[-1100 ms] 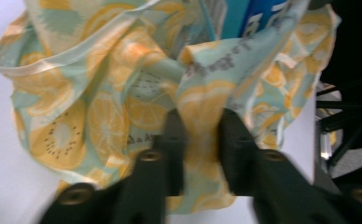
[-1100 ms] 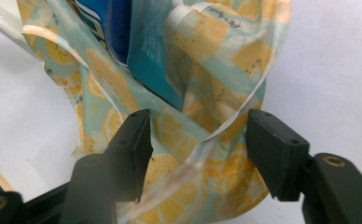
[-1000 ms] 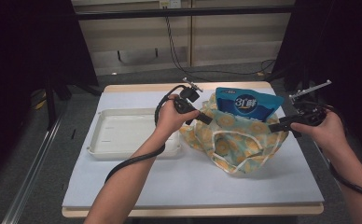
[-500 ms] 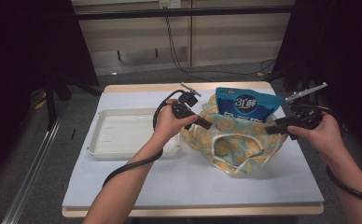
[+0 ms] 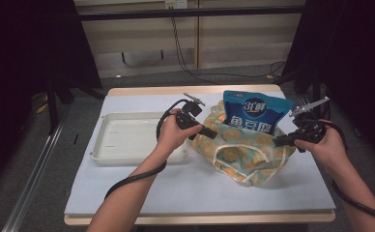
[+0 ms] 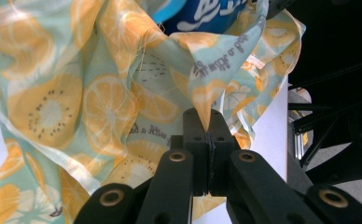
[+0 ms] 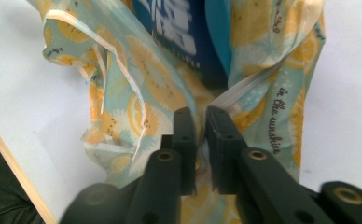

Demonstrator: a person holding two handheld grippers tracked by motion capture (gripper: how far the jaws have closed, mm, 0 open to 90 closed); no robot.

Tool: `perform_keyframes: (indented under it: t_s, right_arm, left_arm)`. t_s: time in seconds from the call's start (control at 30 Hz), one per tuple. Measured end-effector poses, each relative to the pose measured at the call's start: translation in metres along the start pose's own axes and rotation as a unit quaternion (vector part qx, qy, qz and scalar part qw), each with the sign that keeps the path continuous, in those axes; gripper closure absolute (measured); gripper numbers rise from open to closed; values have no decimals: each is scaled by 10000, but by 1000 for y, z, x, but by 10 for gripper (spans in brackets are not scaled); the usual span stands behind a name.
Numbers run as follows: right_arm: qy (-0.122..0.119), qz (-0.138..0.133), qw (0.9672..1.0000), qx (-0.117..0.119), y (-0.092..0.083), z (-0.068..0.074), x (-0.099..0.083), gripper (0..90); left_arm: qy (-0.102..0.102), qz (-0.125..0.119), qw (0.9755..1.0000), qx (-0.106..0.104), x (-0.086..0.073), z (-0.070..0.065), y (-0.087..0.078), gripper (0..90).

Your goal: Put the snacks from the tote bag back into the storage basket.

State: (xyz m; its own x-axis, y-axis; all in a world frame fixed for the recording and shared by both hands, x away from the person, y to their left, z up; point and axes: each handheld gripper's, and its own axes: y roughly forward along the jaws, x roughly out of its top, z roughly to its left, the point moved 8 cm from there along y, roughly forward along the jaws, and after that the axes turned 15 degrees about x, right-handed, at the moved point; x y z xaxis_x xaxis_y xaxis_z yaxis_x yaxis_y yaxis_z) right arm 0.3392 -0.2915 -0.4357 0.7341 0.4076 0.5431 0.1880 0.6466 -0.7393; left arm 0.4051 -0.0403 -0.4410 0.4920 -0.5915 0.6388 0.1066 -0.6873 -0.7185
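Pale green bag (image 5: 243, 150) with orange citrus-slice print, blue pouch (image 5: 253, 113) with white lettering, white tray (image 5: 122, 140)

Blue pouch's (image 5: 254, 115) lower part inside bag (image 5: 243, 153)

The fabric bag (image 7: 281, 107) reads "in the sunshine".

White tray (image 5: 127, 140) on table (image 5: 200, 193)
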Motion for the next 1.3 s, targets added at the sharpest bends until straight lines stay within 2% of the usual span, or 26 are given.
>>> perform_keyframes:
  t_s: [0.1, 0.17, 0.23, 0.33, 0.47, 0.5, 0.7, 0.73, 0.77, 0.8, 0.9, 0.93, 0.97, 1.03, 1.07, 1.17, 1.2, 1.23, 1.3]
  right_arm:
    - [27, 10, 10000, 60, 4, 1, -6, 860]
    - [-38, 2, 10000, 63, 7, 1, -10, 864]
    - [43, 16, 10000, 87, 10, 1, -13, 866]
    - [49, 43, 9999, 94, 14, 0, -18, 866]
    - [53, 61, 9999, 107, 18, -1, -24, 870]
    - [43, 79, 9999, 104, 19, -1, -26, 870]
    - [137, 100, 9998, 94, 23, -4, -36, 870]
    - [131, 121, 9998, 92, 24, -5, -37, 868]
    - [97, 112, 9999, 74, 24, -6, -38, 863]
    - [157, 134, 9998, 67, 24, -5, -39, 851]
    - [194, 103, 9998, -2, 23, -4, -39, 778]
    - [92, 73, 9999, -37, 22, -5, -38, 730]
    - [178, 88, 9998, -62, 21, -2, -38, 684]
    - [103, 43, 9998, -136, 19, 0, -36, 583]
    - [113, 33, 9999, -126, 18, 1, -35, 542]
    - [165, 20, 9997, -186, 15, 5, -33, 417]
    - [147, -33, 9997, -205, 14, 6, -31, 384]
    - [133, -43, 9997, -200, 13, 7, -30, 361]
    - [73, -90, 9996, -259, 12, 9, -28, 317]
  left_arm:
    - [-5, 41, 10000, 40, -6, -1, 3, 894]
    - [-46, 68, 10000, 44, -11, -1, 5, 891]
    - [-18, 138, 9999, 86, -15, -1, 7, 889]
    - [-63, 143, 9999, 63, -22, -3, 11, 888]
    - [-14, 266, 9996, 45, -31, -5, 16, 888]
    - [-65, 269, 9996, 104, -32, -6, 19, 888]
    - [26, 472, 9988, 114, -43, -9, 29, 882]
    - [227, 575, 9980, 125, -45, -8, 30, 881]
    - [162, 604, 9979, 180, -46, -9, 32, 878]
    - [263, 647, 9974, 177, -47, -8, 32, 874]
    - [288, 655, 9973, 188, -47, -8, 30, 869]
    - [263, 638, 9974, 185, -46, -9, 29, 862]
    - [288, 662, 9972, 208, -46, -9, 27, 849]
    - [204, 654, 9974, 215, -45, -10, 25, 795]
    - [255, 658, 9973, 202, -44, -9, 23, 742]
    - [205, 704, 9969, 278, -43, -7, 15, 551]
    - [161, 710, 9968, 331, -42, -6, 13, 495]
    - [207, 687, 9967, 371, -41, -5, 10, 461]
    - [166, 621, 9972, 369, -36, -5, 3, 372]
